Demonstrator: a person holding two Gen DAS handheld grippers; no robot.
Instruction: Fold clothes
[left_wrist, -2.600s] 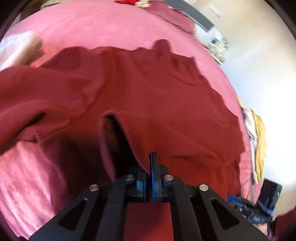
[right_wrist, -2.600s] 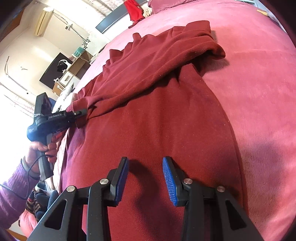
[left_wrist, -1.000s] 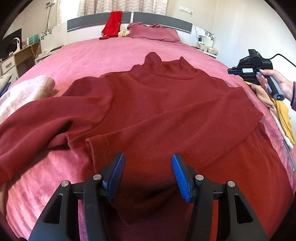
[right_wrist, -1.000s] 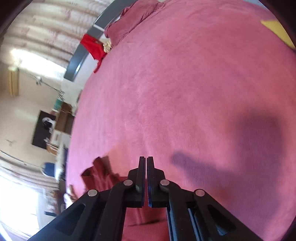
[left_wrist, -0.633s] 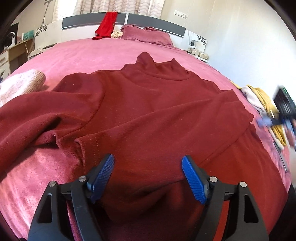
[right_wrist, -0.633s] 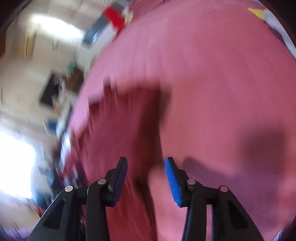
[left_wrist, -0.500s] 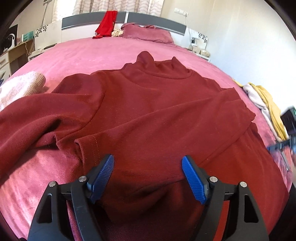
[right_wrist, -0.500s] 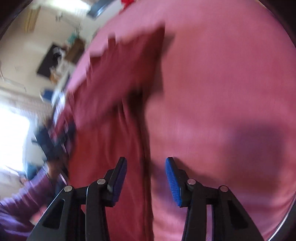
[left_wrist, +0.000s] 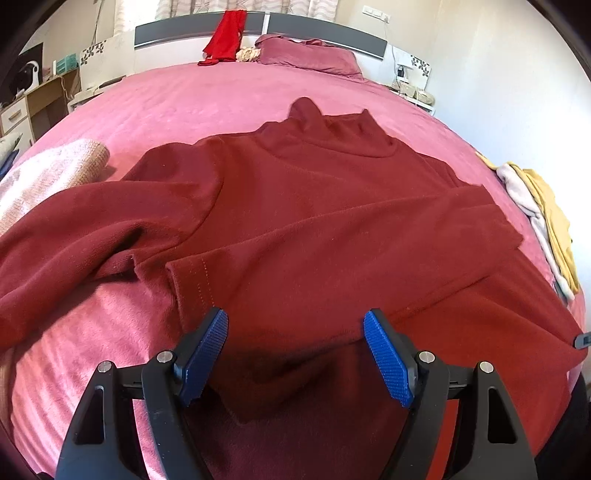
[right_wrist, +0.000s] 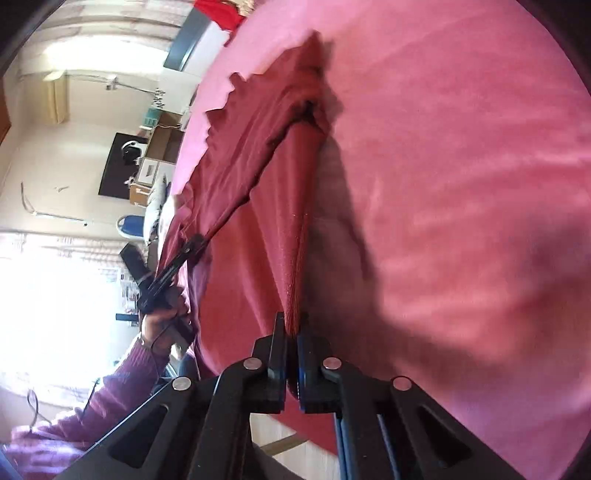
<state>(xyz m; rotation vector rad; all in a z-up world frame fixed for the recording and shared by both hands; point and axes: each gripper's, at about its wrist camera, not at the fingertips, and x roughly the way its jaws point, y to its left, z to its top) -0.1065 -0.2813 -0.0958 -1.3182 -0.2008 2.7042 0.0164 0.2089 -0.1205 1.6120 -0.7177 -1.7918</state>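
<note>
right tool (right_wrist: 291, 325) clamped on sweater (right_wrist: 273, 206)

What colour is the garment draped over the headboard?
Bright red garment hanging over the grey headboard; clearest in the left wrist view.

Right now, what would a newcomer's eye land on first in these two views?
The dark red sweater spread across the pink bed, filling the left wrist view. The left tongs stand open over its near part, while the right tongs are pinched shut on a hem edge at the bed's side.
</note>
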